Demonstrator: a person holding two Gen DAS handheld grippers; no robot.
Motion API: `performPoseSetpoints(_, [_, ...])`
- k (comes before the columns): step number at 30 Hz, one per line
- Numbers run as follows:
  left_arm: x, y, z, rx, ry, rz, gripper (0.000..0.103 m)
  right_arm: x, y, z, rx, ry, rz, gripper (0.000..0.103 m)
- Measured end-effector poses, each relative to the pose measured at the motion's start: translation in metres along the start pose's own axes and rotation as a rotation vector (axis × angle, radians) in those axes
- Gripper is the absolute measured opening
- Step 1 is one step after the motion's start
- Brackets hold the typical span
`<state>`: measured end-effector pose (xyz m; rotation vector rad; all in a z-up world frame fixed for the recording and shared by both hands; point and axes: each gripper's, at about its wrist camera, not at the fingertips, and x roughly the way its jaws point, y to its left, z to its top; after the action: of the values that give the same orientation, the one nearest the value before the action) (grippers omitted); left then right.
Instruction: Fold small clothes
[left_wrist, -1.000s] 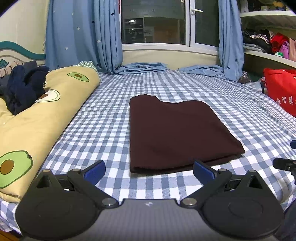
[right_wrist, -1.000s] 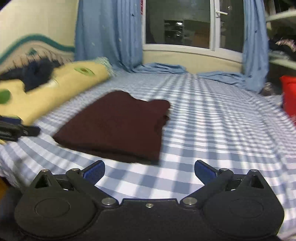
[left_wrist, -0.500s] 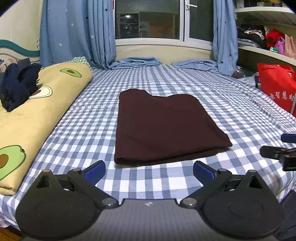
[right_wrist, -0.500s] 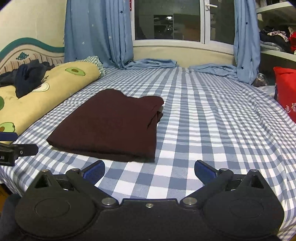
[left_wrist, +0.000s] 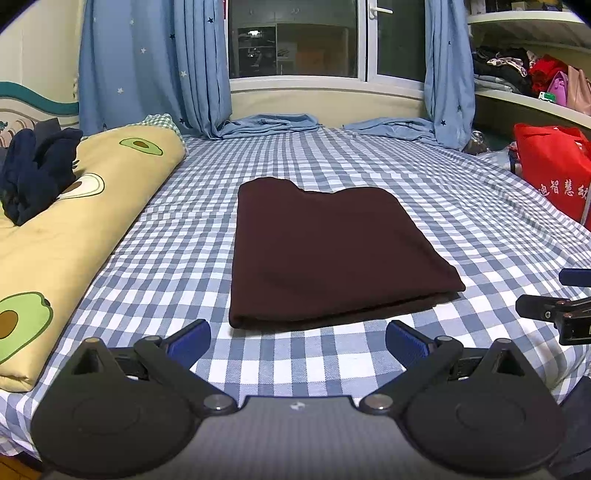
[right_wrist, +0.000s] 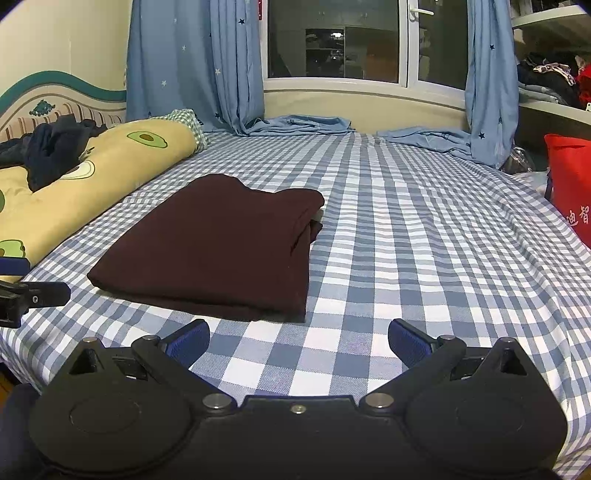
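A dark maroon garment (left_wrist: 325, 251) lies folded into a flat rectangle on the blue checked bed sheet (left_wrist: 184, 266); it also shows in the right wrist view (right_wrist: 221, 243). My left gripper (left_wrist: 297, 341) is open and empty, just short of the garment's near edge. My right gripper (right_wrist: 298, 341) is open and empty, near the garment's near right corner. The right gripper's fingertips (left_wrist: 546, 306) show at the right edge of the left wrist view. The left gripper's fingertips (right_wrist: 37, 295) show at the left edge of the right wrist view.
A rolled yellow avocado-print quilt (left_wrist: 74, 221) lies along the left of the bed with dark navy clothes (left_wrist: 37, 173) on it. A red bag (left_wrist: 554, 177) stands at the right. Blue curtains (left_wrist: 155, 66) and a window are at the far end.
Both grippers have drawn back toward the near edge of the bed and lifted slightly. The folded garment has not moved. Both stay open.
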<state>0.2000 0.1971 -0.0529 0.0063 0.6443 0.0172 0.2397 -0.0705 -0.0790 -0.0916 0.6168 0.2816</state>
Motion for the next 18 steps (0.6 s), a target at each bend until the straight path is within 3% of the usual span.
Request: performPoseSetpoints(18, [0.0031, 0.0035, -0.0019, -0.003, 0.006, 0.007, 0.102, -0.001, 0.0008, -0.0002, 0.007, -0.008, -0.005, 0.103])
